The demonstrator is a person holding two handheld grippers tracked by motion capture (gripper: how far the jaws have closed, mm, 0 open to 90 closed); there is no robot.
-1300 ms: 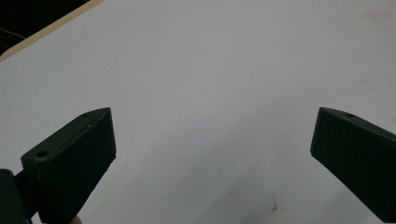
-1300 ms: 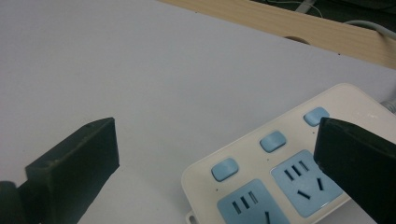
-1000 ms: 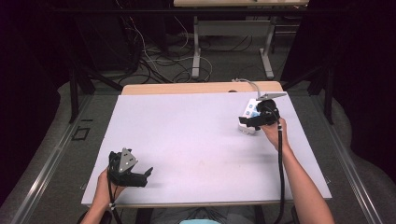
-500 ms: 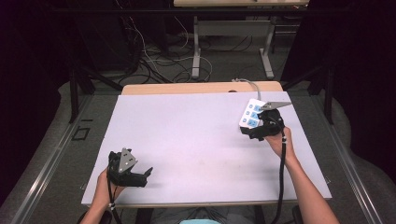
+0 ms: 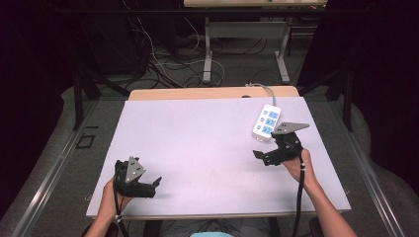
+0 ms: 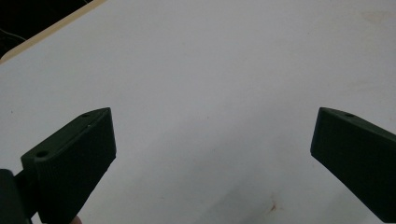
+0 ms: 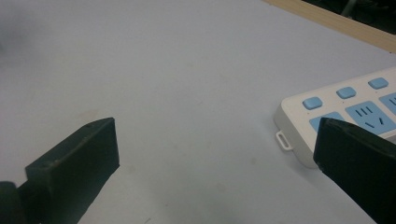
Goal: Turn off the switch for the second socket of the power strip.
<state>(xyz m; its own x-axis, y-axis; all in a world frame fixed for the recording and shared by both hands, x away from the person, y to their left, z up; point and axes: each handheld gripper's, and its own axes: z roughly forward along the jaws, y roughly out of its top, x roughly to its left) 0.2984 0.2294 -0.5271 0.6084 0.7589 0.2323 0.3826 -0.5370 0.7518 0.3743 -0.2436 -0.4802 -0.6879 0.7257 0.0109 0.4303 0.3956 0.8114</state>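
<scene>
Left gripper [image 5: 148,185] at near-left corner of table [image 5: 197,143], resting low over white surface, jaws wide apart, nothing between them; left gripper view: bare tabletop between jaws. Right gripper [image 5: 262,157] farther in, right side, jaws spread wide, empty, pointing toward table centre. Power strip [image 5: 267,121] just beyond right gripper, near but apart, lying flat near far-right edge; white body, blue sockets and buttons. Right gripper view: strip end [image 7: 345,116] beside right-hand jaw. Grey cable [image 5: 262,90] runs from strip off far edge.

White table [image 5: 197,143], power strip [image 5: 267,120] atop.
</scene>
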